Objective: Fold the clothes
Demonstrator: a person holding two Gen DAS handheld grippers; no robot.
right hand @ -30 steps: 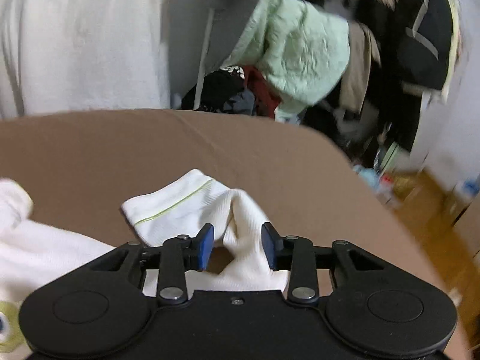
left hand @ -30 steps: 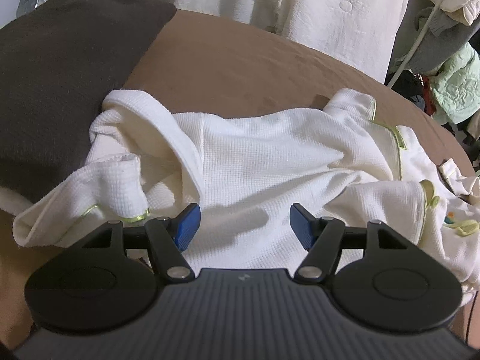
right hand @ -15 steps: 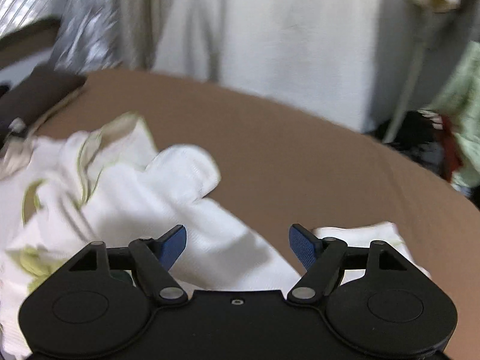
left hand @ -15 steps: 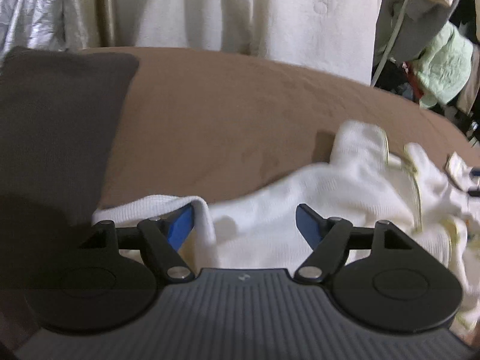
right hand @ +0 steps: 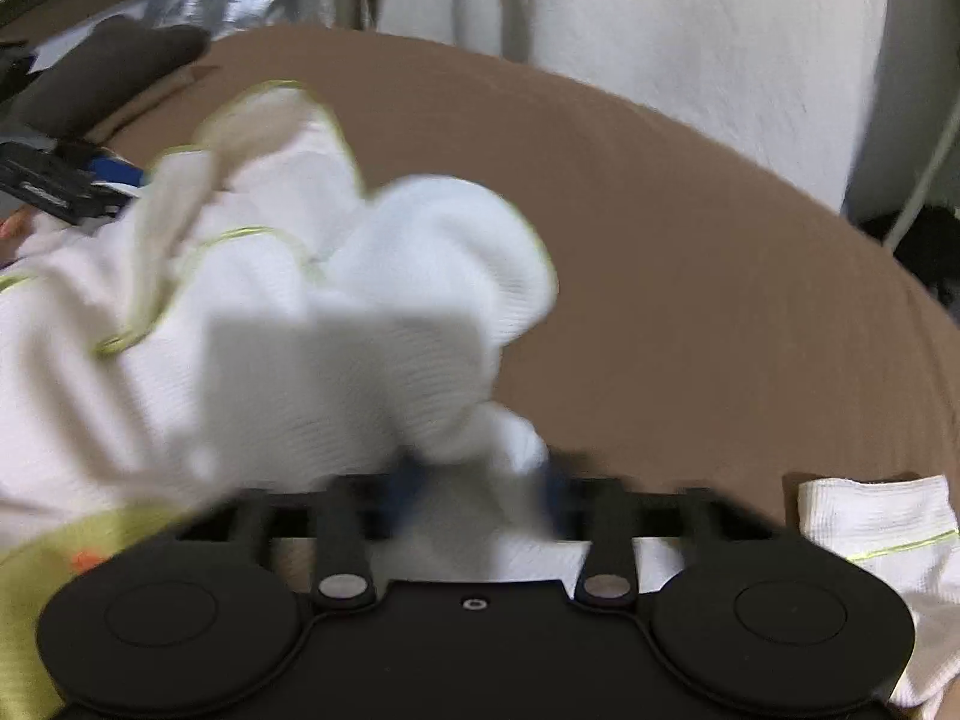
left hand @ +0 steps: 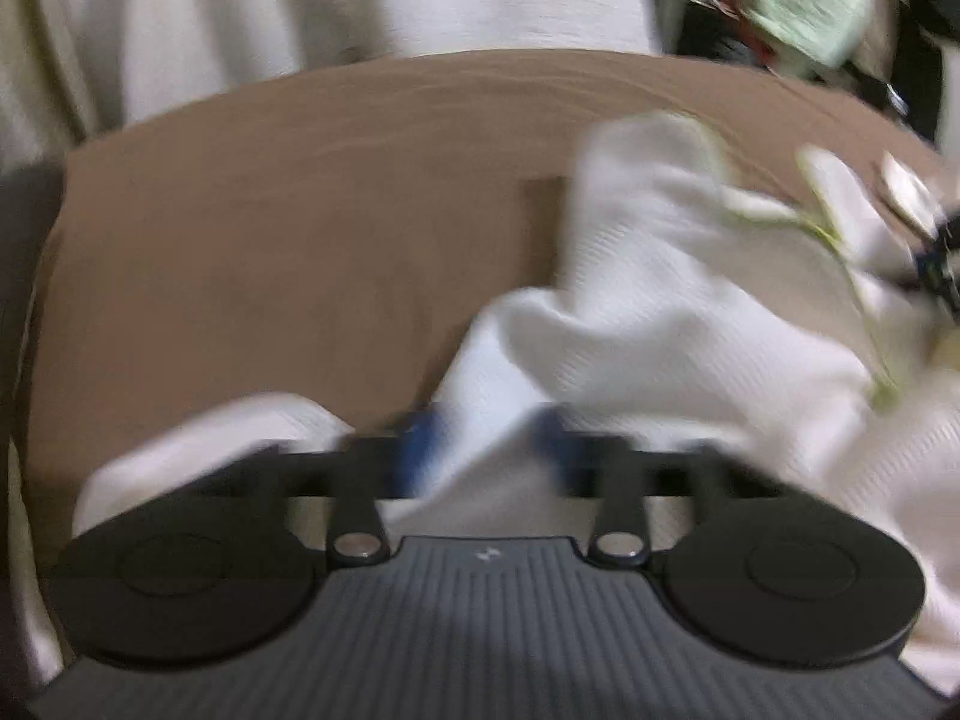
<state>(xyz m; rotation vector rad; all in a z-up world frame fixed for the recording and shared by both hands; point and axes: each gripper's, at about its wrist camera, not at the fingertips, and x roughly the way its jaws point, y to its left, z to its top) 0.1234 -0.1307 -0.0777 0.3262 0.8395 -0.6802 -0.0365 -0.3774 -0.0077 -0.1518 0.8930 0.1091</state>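
Observation:
A white waffle-knit garment (left hand: 660, 312) with yellow-green trim lies crumpled on the brown bed cover (left hand: 270, 240). My left gripper (left hand: 483, 450) is shut on a fold of its near edge, and cloth rises in a peak between the blue pads. In the right wrist view the same garment (right hand: 360, 330) bunches up in front of my right gripper (right hand: 480, 480), which is shut on a lump of it. Both views are blurred by motion. A cuffed end of the garment (right hand: 882, 540) lies flat at the right.
A dark pillow (right hand: 108, 72) sits at the far left of the bed. White fabric (left hand: 360, 0) hangs behind the bed. A pile of clothes (left hand: 810, 0) is at the back right. The bed cover (right hand: 720, 300) curves down to the right.
Both grippers went from open to shut on folds of the garment. The garment has bunched up and lifted between them, and both cameras have swung toward the back of the bed.

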